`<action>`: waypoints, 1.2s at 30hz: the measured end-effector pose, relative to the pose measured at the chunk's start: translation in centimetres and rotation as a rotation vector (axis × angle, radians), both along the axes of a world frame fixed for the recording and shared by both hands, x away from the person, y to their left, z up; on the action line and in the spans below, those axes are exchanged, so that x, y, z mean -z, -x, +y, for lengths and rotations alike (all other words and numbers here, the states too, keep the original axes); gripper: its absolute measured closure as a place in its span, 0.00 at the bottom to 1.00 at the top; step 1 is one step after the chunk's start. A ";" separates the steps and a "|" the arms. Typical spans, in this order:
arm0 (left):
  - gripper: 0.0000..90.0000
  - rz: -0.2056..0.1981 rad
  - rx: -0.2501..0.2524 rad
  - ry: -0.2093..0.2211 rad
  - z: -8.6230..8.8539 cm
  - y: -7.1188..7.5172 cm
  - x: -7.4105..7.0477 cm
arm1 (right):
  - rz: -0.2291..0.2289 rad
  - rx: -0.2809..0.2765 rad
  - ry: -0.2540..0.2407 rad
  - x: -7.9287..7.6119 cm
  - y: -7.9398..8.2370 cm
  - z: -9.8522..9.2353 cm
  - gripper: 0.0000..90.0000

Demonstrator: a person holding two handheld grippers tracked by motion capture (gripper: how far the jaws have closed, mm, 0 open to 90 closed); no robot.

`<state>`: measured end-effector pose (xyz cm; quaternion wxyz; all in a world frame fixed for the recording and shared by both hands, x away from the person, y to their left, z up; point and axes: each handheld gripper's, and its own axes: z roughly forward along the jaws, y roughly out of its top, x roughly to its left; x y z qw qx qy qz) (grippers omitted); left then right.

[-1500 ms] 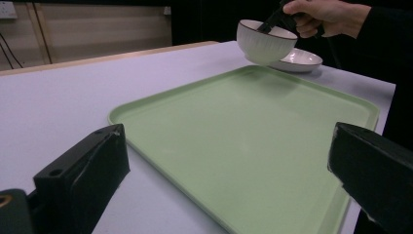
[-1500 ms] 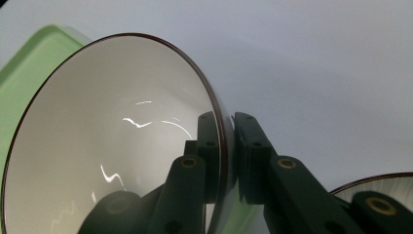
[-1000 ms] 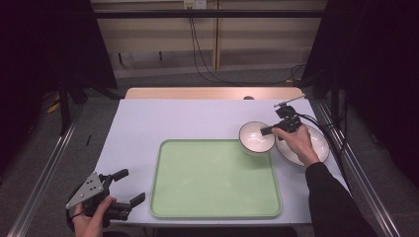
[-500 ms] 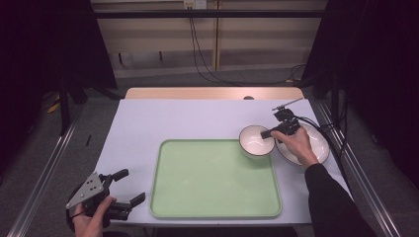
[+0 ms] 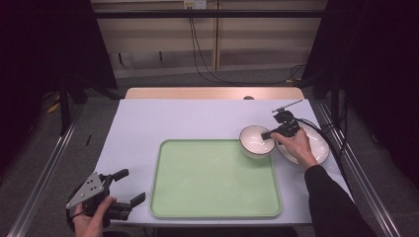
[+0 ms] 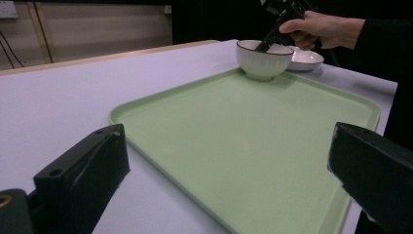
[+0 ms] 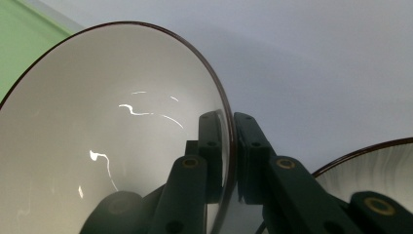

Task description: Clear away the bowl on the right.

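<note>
A white bowl [image 5: 254,141] with a dark rim is at the far right corner of the green tray [image 5: 215,180]. My right gripper [image 5: 269,134] is shut on the bowl's right rim, one jaw inside and one outside. In the right gripper view the right gripper [image 7: 230,122] pinches the thin wall of the bowl [image 7: 97,146]. In the left gripper view the bowl [image 6: 263,61] looks upright at the edge of the tray [image 6: 243,141]; I cannot tell whether it rests there. My left gripper [image 5: 132,185] is open near the table's front left corner, with nothing between its jaws.
A white plate [image 5: 316,143] lies on the table just right of the bowl, under the right hand; the plate [image 7: 375,165] also edges into the right gripper view. The tray's surface is bare. A white cloth covers the table [image 5: 163,118]. Metal rails run along both sides.
The right gripper and the bowl have shifted slightly toward the near side, off the plate and to the tray's corner. The left gripper has not moved.
</note>
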<state>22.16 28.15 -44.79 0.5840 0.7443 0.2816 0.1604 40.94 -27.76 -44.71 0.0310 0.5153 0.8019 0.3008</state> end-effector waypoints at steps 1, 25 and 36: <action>0.01 -0.001 0.001 -0.003 0.0 0.0 0.0 | -0.006 0.001 0.000 0.0 0.0 0.1 0.92; 0.01 -0.001 0.001 0.004 0.1 0.0 0.0 | -0.109 -0.011 0.016 0.3 0.6 0.6 0.78; 0.01 -0.002 0.006 -0.003 0.1 0.0 0.0 | -0.159 -0.027 -0.021 0.1 1.2 0.6 0.33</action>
